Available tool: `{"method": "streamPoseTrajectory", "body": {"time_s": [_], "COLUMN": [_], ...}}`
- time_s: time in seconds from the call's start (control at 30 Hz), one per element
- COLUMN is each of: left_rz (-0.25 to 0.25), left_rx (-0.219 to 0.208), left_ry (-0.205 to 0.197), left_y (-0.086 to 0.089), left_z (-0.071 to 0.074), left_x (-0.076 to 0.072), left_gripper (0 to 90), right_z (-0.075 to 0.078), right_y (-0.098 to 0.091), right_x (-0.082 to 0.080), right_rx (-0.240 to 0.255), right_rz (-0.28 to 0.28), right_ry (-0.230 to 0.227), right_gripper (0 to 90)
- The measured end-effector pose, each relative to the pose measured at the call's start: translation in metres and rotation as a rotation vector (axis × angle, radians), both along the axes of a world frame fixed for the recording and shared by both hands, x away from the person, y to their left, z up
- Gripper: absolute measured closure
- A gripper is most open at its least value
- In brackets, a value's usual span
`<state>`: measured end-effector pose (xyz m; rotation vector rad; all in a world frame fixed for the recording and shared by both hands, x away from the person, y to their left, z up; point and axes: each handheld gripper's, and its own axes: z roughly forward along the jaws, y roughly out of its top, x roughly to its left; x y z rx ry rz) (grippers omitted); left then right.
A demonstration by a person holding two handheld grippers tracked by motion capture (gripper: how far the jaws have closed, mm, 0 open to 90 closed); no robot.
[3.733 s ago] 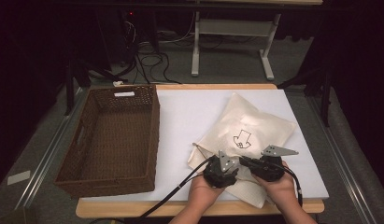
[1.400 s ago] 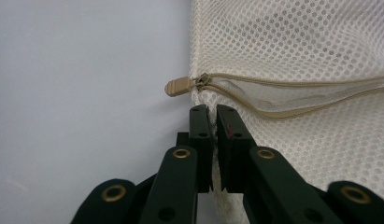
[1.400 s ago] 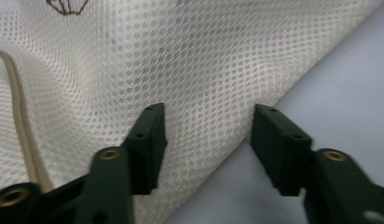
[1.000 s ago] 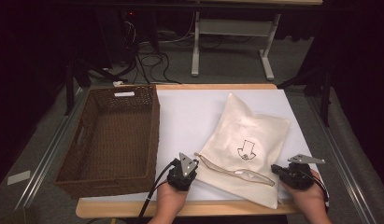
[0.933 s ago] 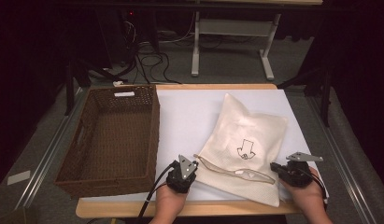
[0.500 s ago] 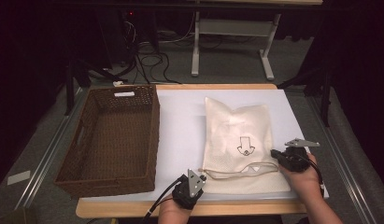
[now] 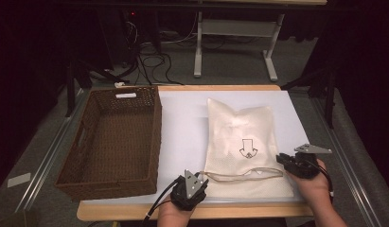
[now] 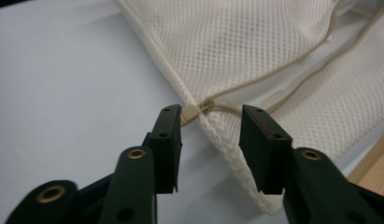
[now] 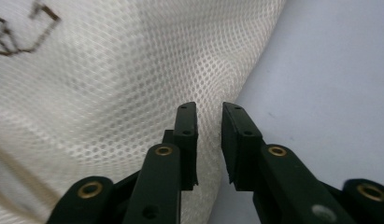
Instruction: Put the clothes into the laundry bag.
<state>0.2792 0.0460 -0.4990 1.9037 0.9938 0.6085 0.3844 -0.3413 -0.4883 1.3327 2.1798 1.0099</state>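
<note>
White surface [image 7: 182, 118] bears the mesh laundry bag [image 7: 242, 137]; my left gripper [image 8: 210, 126] and right gripper [image 9: 209, 122] jaws have just been opening, holding nothing, so its corners may spring back crooked.

The high view is lit from above: the white bench [image 7: 182, 118] is bright while the room around and behind it falls into near black, and the picture is soft and slightly grainy. The basket [image 7: 111, 137] is dark inside. Both gripper views are evenly lit without glare. In the left gripper view the mesh bag [image 8: 255, 51] is sharp and the near tongs blur. In the right gripper view the mesh blurs at the left.
</note>
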Motion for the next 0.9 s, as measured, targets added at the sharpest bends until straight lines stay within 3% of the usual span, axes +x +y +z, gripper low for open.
{"method": "streamPoseTrajectory", "body": {"time_s": [0.17, 0.27, 0.33, 0.4, 0.43, 0.47, 0.57, 0.9], "left_rz": [0.025, 0.036, 0.04, 0.059, 0.058, 0.052, 0.045, 0.059], "left_rx": [-0.027, -0.042, -0.062, 0.0, 0.013, 0.009, -0.014, -0.023], "left_ry": [-0.087, -0.115, -0.122, -0.112, -0.123, -0.136, -0.109, -0.1], "left_y": [0.009, 0.014, 0.016, 0.015, 0.015, 0.016, 0.018, 0.022], "left_z": [0.016, 0.025, 0.03, 0.033, 0.034, 0.033, 0.033, 0.034], "left_x": [-0.004, -0.006, -0.006, -0.005, -0.006, -0.007, -0.004, -0.001], "left_gripper": [45.4, 37.7, 25.5, 0.3, 0.0, 0.0, 0.0, 0.1], "right_z": [0.022, 0.034, 0.041, 0.046, 0.047, 0.048, 0.046, 0.047], "right_y": [0.002, 0.007, 0.011, 0.016, 0.019, 0.022, 0.027, 0.027], "right_x": [-0.025, -0.042, -0.053, -0.063, -0.066, -0.069, -0.073, -0.074], "right_rx": [0.097, 0.134, 0.156, 0.164, 0.149, 0.142, 0.122, 0.122], "right_rz": [0.035, 0.074, 0.101, 0.122, 0.115, 0.116, 0.125, 0.108], "right_ry": [-0.092, -0.15, -0.192, -0.244, -0.273, -0.29, -0.295, -0.301], "right_gripper": [61.6, 51.5, 38.7, 13.3, 3.4, 0.5, 0.3, 0.3]}}
